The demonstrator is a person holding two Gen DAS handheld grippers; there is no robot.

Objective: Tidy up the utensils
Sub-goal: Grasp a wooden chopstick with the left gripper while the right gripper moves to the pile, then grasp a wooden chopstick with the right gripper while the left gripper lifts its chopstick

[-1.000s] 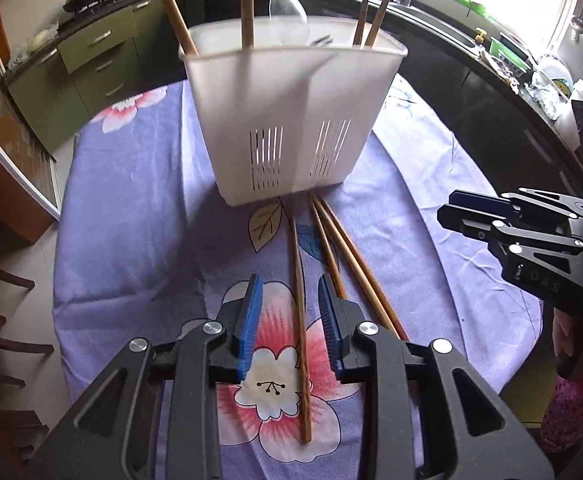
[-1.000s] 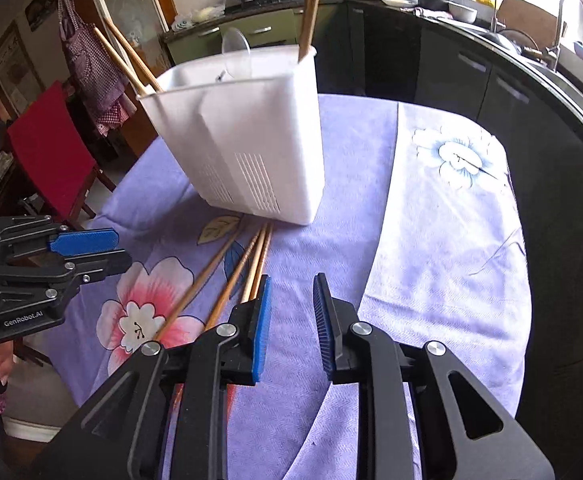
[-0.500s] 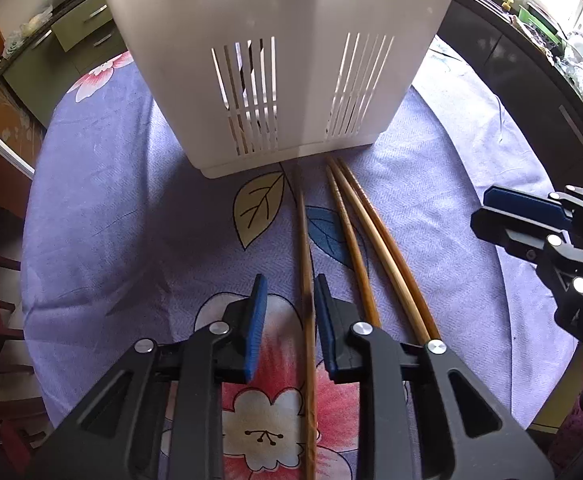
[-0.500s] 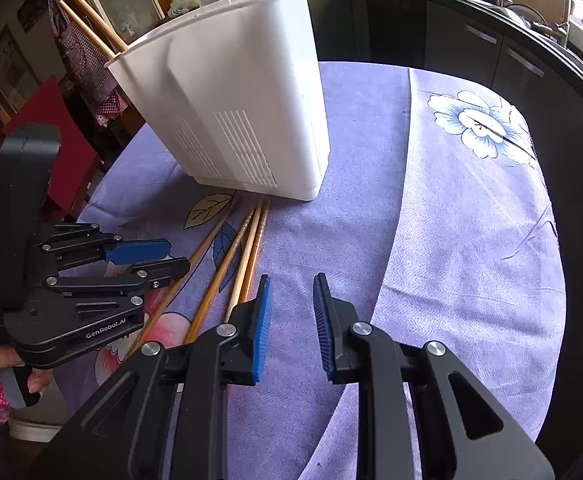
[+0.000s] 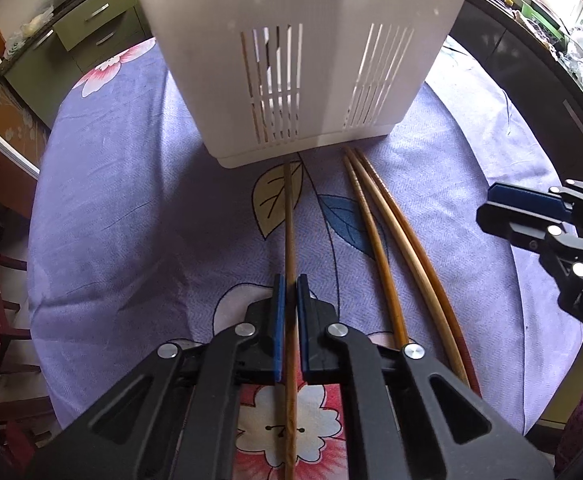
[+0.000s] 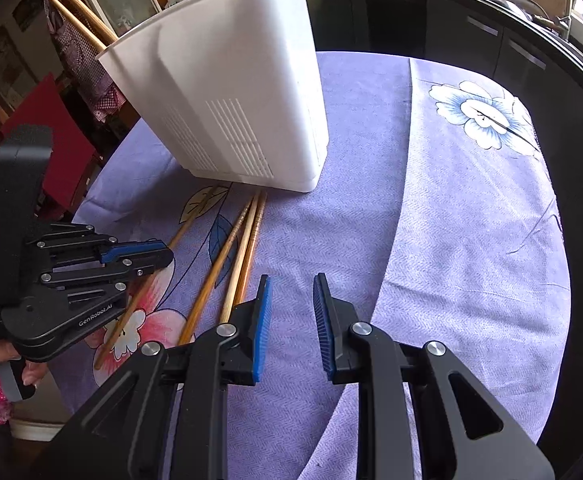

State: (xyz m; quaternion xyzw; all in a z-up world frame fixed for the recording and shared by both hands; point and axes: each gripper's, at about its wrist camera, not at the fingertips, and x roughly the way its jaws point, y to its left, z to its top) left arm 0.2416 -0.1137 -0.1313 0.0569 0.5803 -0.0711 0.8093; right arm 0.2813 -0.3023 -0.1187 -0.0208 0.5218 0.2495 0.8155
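A white slotted utensil holder (image 5: 303, 52) stands on the purple flowered tablecloth (image 5: 131, 208), with chopsticks inside it. Several wooden chopsticks lie on the cloth in front of it. My left gripper (image 5: 290, 292) is shut on a single chopstick (image 5: 289, 224) that points at the holder's base. Three more chopsticks (image 5: 387, 224) lie to its right. In the right wrist view the holder (image 6: 227, 104) is at upper left, the loose chopsticks (image 6: 235, 256) lie below it, and the left gripper (image 6: 147, 256) closes on the leftmost one. My right gripper (image 6: 289, 312) is open and empty above the cloth.
The table's edge curves round on the right (image 6: 571, 240), with dark kitchen cabinets (image 6: 471, 32) behind. A red chair (image 6: 51, 128) stands at the left. Green cabinets (image 5: 75, 28) are at the far left in the left wrist view.
My left gripper has moved forward and down toward the holder and closed its jaws on the single chopstick. The right gripper stays open, shifted slightly.
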